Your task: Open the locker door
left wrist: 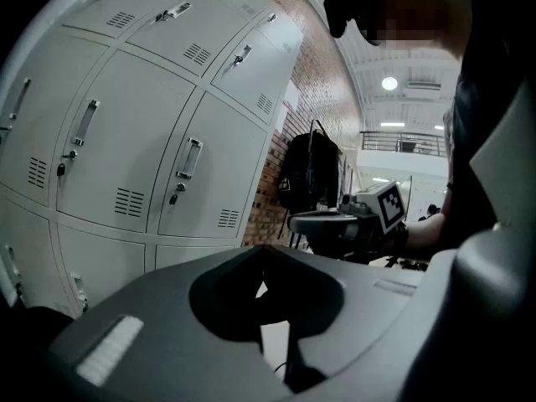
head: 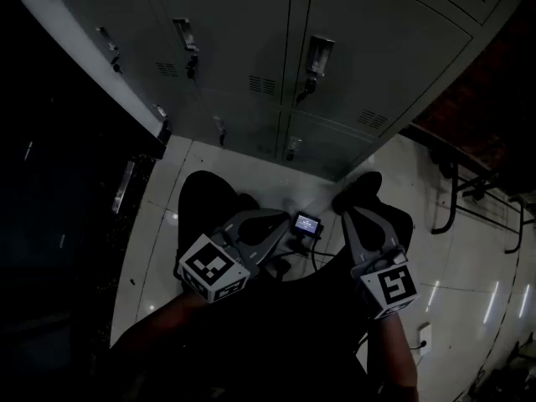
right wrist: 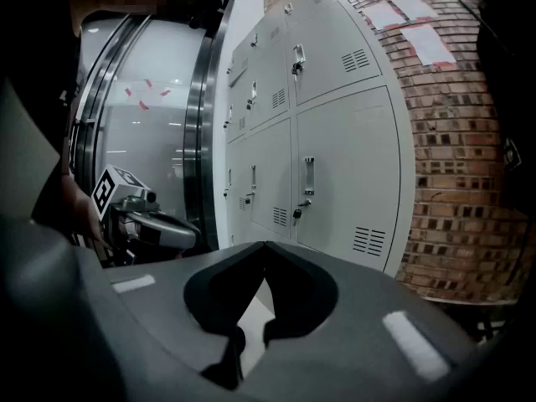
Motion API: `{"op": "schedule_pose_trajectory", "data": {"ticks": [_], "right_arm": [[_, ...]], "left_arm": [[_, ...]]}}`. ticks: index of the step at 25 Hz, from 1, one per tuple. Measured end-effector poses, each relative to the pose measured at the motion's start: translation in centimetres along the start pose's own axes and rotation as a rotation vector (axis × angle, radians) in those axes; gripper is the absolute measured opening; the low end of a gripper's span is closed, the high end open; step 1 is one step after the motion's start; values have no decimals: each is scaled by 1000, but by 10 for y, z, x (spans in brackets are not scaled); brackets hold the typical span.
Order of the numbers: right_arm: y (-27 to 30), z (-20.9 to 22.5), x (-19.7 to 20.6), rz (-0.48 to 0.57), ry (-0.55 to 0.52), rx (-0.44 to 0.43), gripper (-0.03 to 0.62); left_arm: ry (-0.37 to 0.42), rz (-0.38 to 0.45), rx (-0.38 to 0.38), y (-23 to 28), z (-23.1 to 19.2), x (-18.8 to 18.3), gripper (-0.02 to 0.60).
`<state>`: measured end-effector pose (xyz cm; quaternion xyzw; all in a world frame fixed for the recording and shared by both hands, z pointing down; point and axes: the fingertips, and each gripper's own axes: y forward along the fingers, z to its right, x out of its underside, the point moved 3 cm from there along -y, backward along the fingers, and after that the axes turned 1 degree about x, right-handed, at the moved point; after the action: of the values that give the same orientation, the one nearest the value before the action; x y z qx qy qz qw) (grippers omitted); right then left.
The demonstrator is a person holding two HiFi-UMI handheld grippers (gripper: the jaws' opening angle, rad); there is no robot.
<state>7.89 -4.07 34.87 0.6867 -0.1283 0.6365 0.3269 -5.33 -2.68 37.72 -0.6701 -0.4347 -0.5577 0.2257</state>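
A bank of grey metal lockers (head: 276, 48) stands ahead of me, every door in sight closed. Each door has an upright handle (head: 318, 57) with a lock under it. My left gripper (head: 280, 222) and right gripper (head: 353, 212) are held low over the floor, well short of the lockers. Both are shut with nothing between the jaws. The left gripper view looks up at the lockers, with one door handle (left wrist: 188, 159) centre left and the left gripper (left wrist: 264, 249) below it. From the right gripper (right wrist: 266, 246), the end lower door and its handle (right wrist: 308, 176) show ahead.
A brick wall (right wrist: 452, 157) adjoins the lockers on the right. A black backpack (left wrist: 308, 170) sits beside it, and dark metal furniture legs (head: 452, 199) stand on the glossy tile floor (head: 469, 258). A small lit screen (head: 307, 223) hangs between the grippers. A curved glass partition (right wrist: 159, 124) lies left.
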Motion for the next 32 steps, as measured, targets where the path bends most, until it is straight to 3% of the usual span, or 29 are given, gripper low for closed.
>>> {"op": "schedule_pose_trajectory", "data": {"ticks": [3,6,10,13,18,21,27,30,32], "right_arm": [[6,-2,0,-6,-1,-3,3],[8,-2,1,-10,4,-8,3],[6,-2,2,-5,27,-6,3],[2,-1,1,6,40,-2,3],[-6,2,0,21,60,5,3],[-7,3,0,28,67,6,3],[-11,5,1,33,81,15,3],[-11,4,1,30,84,19,3],[-11,5,0,31,86,20,3]], "left_arm": [[48,-4,-4,5,-9,-5,12],[175,-23,-38,17,-22,-17,12],[465,-100,-119,44,-45,-28,12],[695,-153,-163,71,-66,-33,58],[1002,-205,-233,113,-105,-59,98],[1149,-251,-269,135,-126,-69,115],[1349,-361,-340,165,-156,-78,127],[1383,-398,-376,175,-166,-80,119],[1391,-403,-403,178,-170,-84,81]]}}
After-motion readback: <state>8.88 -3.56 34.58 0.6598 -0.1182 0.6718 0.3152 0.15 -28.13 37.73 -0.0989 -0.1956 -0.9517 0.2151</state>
